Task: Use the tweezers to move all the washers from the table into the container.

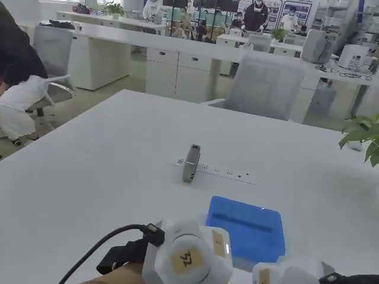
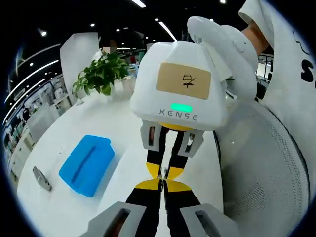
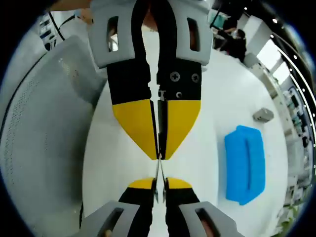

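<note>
My left gripper (image 3: 159,154) and right gripper (image 3: 158,183) tip to tip, both clenched on the tweezers (image 3: 158,170), blue container (image 3: 244,165) at three o'clock

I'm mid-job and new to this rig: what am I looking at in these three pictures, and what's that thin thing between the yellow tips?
There is no robot here: a person holds a two-jaw gripper in each hand. The head view comes from their headset and looks down on a white table with a blue container and a small grey device on it. Each round picture comes from a camera riding on one gripper. The left gripper and right gripper point at each other, tips nearly meeting. Both look shut on a thin metal strip, probably the tweezers.
</note>
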Demonstrator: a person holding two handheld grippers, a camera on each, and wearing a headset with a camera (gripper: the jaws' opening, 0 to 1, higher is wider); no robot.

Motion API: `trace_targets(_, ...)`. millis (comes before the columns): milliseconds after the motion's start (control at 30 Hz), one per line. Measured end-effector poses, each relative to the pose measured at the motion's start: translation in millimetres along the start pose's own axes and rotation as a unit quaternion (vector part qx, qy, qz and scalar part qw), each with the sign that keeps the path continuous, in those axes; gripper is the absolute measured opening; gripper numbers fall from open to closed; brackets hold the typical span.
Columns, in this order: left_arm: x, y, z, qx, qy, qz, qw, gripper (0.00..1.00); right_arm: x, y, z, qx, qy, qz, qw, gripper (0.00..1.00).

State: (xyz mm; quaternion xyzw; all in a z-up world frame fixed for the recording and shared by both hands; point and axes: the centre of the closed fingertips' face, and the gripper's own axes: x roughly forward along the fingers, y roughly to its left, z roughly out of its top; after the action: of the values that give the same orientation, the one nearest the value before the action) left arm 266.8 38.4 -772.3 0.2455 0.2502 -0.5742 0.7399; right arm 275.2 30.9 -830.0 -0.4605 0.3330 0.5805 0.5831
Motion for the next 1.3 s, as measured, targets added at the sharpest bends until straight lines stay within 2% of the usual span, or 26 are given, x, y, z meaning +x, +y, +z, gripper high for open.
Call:
trace_targets(100,7.8,4.4,-15.7,0.028,0.028,0.001,0.9992,0.00,8.0,-2.9,-5.0,0.030,-0.005,-0.004,0.9995,0.04)
trace_targets(233,18.3,10.9,-25.0,0.023,0.032,-0.005,0.9992,0.00,16.9,-9.1,-9.9,0.095,-0.027,-0.020,0.9949,0.06)
trace_targets(300,22.1,15.9,-27.8,0.016,0.031,-0.005,0.9994,0.00,17.3,-15.6,-12.6,0.126,-0.042,-0.044,0.9901,0.07)
trace_targets(333,23.3,18.2,-29.7,0.019,0.033,-0.005,0.9993,0.00,16.6,-16.4,-13.6,0.134,-0.048,-0.048,0.9887,0.09)
trace_targets(400,24.3,19.9,-34.6,0.036,0.041,-0.008,0.9985,0.00,12.1,-14.2,-17.7,0.173,-0.053,-0.056,0.9820,0.16)
trace_targets(467,26.8,21.4,-41.2,0.048,0.056,-0.015,0.9971,0.00,4.9,-12.7,-19.3,0.223,-0.072,-0.069,0.9697,0.22)
trace_targets(500,29.0,23.5,-45.6,0.053,0.066,-0.016,0.9962,0.00,-0.8,-11.6,-22.2,0.251,-0.083,-0.078,0.9614,0.23)
trace_targets(533,31.4,23.7,-47.5,0.056,0.066,-0.018,0.9961,0.00,-5.5,-11.3,-23.3,0.270,-0.095,-0.087,0.9541,0.26)
trace_targets(567,33.6,24.1,-52.0,0.055,0.072,-0.022,0.9956,0.00,-12.3,-10.3,-24.9,0.303,-0.110,-0.099,0.9413,0.30)
trace_targets(633,35.8,24.2,-58.9,0.054,0.083,-0.023,0.9948,0.00,-22.8,-5.3,-28.2,0.337,-0.127,-0.106,0.9268,0.36)
trace_targets(667,37.6,24.3,-63.9,0.049,0.092,-0.023,0.9943,0.00,-29.6,-3.0,-32.0,0.361,-0.135,-0.114,0.9157,0.38)
trace_targets(700,38.8,24.2,-66.0,0.048,0.094,-0.021,0.9942,0.00,-34.0,-1.0,-34.5,0.378,-0.140,-0.117,0.9078,0.38)
trace_targets(733,40.3,23.0,-68.7,0.046,0.096,-0.022,0.9941,0.00,-41.4,0.7,-36.7,0.400,-0.154,-0.127,0.8945,0.38)
trace_targets(833,42.7,19.8,-74.8,0.037,0.104,-0.024,0.9936,0.00,-54.1,5.9,-43.5,0.437,-0.175,-0.143,0.8707,0.40)
trace_targets(900,44.2,19.9,-78.5,0.034,0.110,-0.023,0.9932,0.00,-60.2,9.1,-47.3,0.447,-0.182,-0.153,0.8625,0.42)
trace_targets(933,44.8,20.0,-80.1,0.028,0.111,-0.021,0.9932,0.00,-61.7,10.5,-48.1,0.448,-0.183,-0.155,0.8613,0.43)
trace_targets(1000,44.0,20.4,-83.4,-0.014,0.115,-0.007,0.9932,0.01,-64.8,11.8,-49.8,0.453,-0.186,-0.161,0.8571,0.46)
trace_targets(1033,43.4,20.8,-83.2,-0.027,0.112,-0.002,0.9933,0.07,-65.6,11.7,-50.3,0.454,-0.187,-0.162,0.8559,0.47)
trace_targets(1100,38.3,23.6,-81.4,-0.079,0.098,0.019,0.9918,0.20,-70.3,9.7,-52.1,0.455,-0.190,-0.171,0.8529,0.49)
trace_targets(1133,35.7,25.9,-81.3,-0.107,0.094,0.033,0.9893,0.28,-73.7,7.4,-52.1,0.456,-0.197,-0.178,0.8493,0.50)
trace_targets(1167,32.4,27.8,-76.8,-0.130,0.076,0.046,0.9876,0.36,-77.0,5.9,-52.4,0.459,-0.203,-0.180,0.8460,0.50)
trace_targets(1200,28.7,28.8,-73.8,-0.143,0.067,0.055,0.9859,0.43,-78.9,5.2,-52.8,0.463,-0.207,-0.180,0.8430,0.51)
trace_targets(1233,21.5,32.1,-70.5,-0.162,0.059,0.076,0.9822,0.47,-82.8,2.8,-52.8,0.469,-0.214,-0.188,0.8362,0.53)
trace_targets(1267,16.1,34.8,-67.1,-0.173,0.049,0.090,0.9796,0.51,-85.5,1.3,-53.0,0.472,-0.220,-0.192,0.8319,0.55)
trace_targets(1300,8.1,36.9,-62.8,-0.201,0.035,0.107,0.9732,0.57,-89.5,-1.1,-51.7,0.476,-0.230,-0.194,0.8266,0.58)
